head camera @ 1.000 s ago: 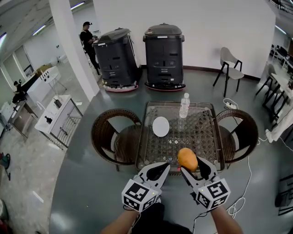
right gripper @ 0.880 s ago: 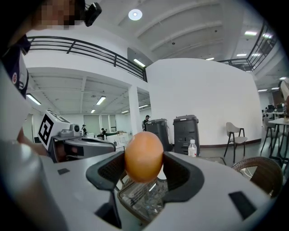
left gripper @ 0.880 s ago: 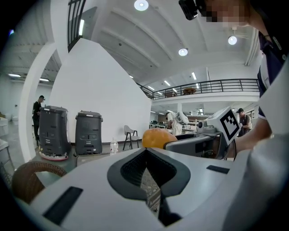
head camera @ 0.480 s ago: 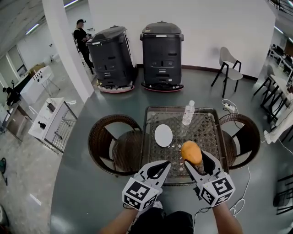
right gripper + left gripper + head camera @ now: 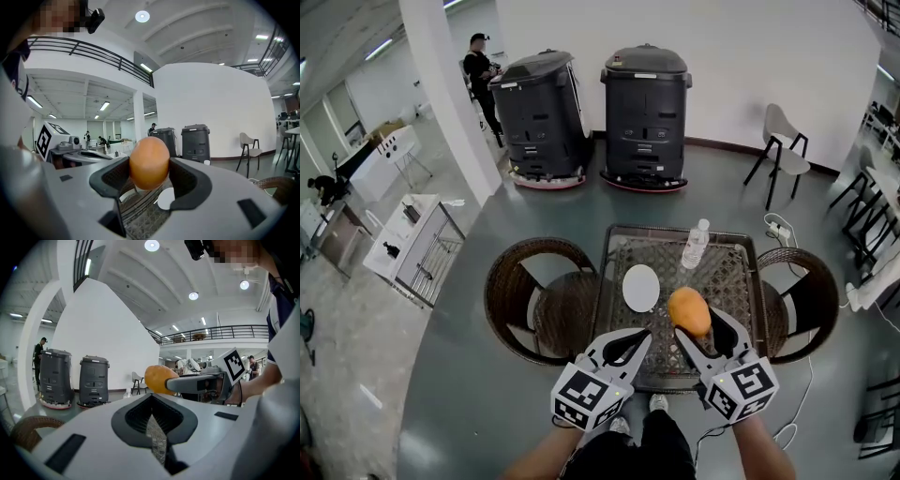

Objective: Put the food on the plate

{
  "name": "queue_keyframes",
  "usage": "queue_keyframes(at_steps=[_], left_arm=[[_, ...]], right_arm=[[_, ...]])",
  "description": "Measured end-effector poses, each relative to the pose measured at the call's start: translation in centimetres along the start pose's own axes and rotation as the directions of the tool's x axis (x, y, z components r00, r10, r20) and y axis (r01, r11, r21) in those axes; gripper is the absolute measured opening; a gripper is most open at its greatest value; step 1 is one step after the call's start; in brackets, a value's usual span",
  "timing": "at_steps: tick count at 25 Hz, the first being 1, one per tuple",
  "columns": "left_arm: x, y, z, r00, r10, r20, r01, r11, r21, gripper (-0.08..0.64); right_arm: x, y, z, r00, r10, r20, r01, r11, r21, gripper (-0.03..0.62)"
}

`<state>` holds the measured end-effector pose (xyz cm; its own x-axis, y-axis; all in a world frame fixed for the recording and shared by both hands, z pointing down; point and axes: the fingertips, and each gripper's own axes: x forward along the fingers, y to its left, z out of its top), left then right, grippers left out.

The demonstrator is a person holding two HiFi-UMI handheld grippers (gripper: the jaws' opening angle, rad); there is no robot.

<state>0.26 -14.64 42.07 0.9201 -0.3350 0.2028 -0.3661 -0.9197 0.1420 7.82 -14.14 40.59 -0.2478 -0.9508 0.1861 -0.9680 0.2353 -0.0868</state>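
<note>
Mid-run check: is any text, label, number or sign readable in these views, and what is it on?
No readable words or numbers anywhere.
Marker cubes on left gripper and right gripper: black-and-white square patterns only, no text.
Water bottle: label too small to read.
Black machines: pale stickers, too small to read.

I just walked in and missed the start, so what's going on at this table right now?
A person holds a gripper in each hand over a glass-topped table. The right gripper has its fingers closed on an orange, rounded piece of food, held in the air just right of the white plate, which is bare. The left gripper is shut with nothing in it, beside the right one. A water bottle stands on the table farther back.
</note>
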Motion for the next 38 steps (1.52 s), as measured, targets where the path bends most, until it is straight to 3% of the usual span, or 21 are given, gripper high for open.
queue_keyframes(at_steps=[8, 21, 29, 38], left_arm=[[1.4, 1.5, 1.8, 0.997, 0.078, 0.023, -0.077, 0.997, -0.009, 0.008], [3.5, 2.9, 2.3, 0.986, 0.168, 0.017, -0.168, 0.986, -0.014, 0.008], [4.2, 4.7, 0.6, 0.975, 0.219, -0.031, -0.22, 0.975, -0.027, 0.008], [6.0, 7.5, -2.7, 0.961, 0.262, -0.092, -0.268, 0.961, -0.063, 0.008]], right_arm=[[3.0, -0.5, 2.1, 0.993, 0.114, 0.011, -0.113, 0.993, -0.04, 0.273], [5.1, -2.8, 2.4, 0.98, 0.199, 0.002, -0.199, 0.979, -0.031, 0.273], [8.0, -4.5, -0.1, 0.976, 0.212, -0.051, -0.212, 0.977, -0.002, 0.273], [13.6, -7.2, -7.0, 0.962, 0.191, -0.196, -0.196, 0.981, -0.004, 0.273]])
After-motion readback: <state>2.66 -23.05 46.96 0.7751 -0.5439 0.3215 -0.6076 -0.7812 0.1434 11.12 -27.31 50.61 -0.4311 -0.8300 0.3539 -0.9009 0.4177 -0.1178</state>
